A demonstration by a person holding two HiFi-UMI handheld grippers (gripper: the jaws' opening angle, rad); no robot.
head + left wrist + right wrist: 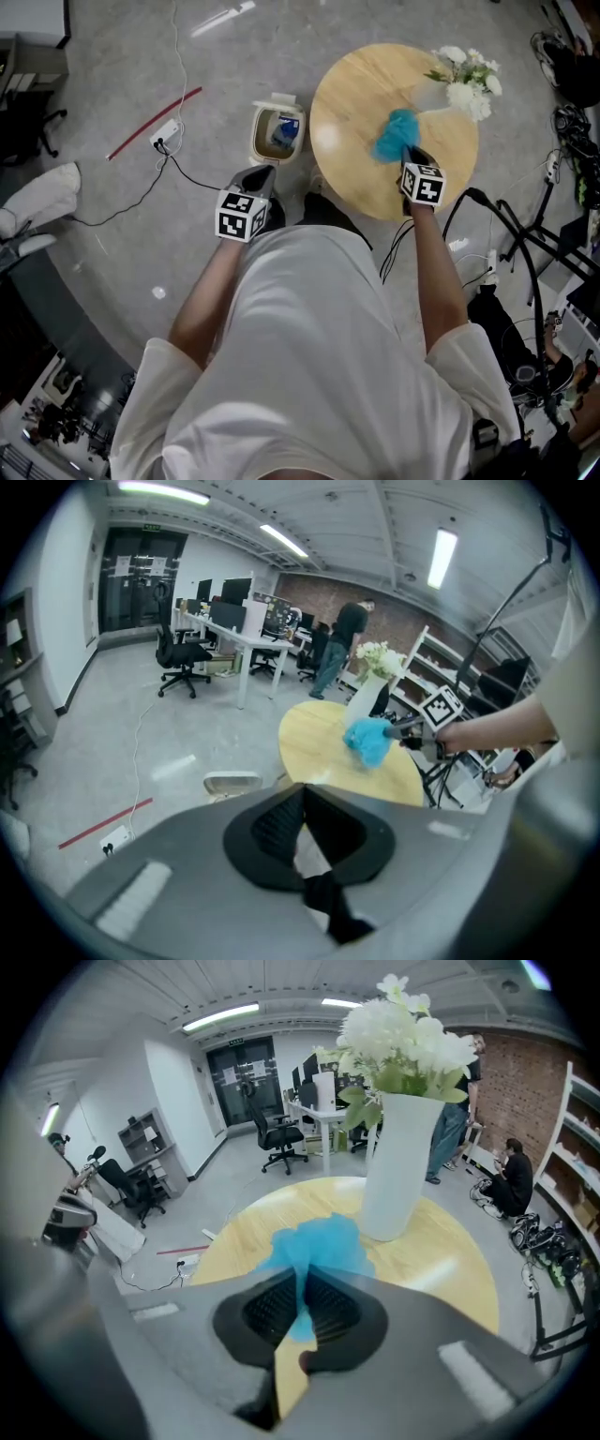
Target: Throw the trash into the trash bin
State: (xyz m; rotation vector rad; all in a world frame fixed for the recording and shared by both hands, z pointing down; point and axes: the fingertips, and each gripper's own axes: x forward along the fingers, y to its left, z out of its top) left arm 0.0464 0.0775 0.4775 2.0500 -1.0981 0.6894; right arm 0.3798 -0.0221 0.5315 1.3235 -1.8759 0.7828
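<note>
Trash, a blue crumpled wad, hangs pinched in my right fingers above the counter's middle. I'd hold that squeeze, carry it past the left edge over the open bin, then release. Left fingers are closed, empty.

We note bright, even indoor light from ceiling strips; soft shadows, glare streak on floor. Both gripper views fisheye w/ dark corners; near foreground blurred.
</note>
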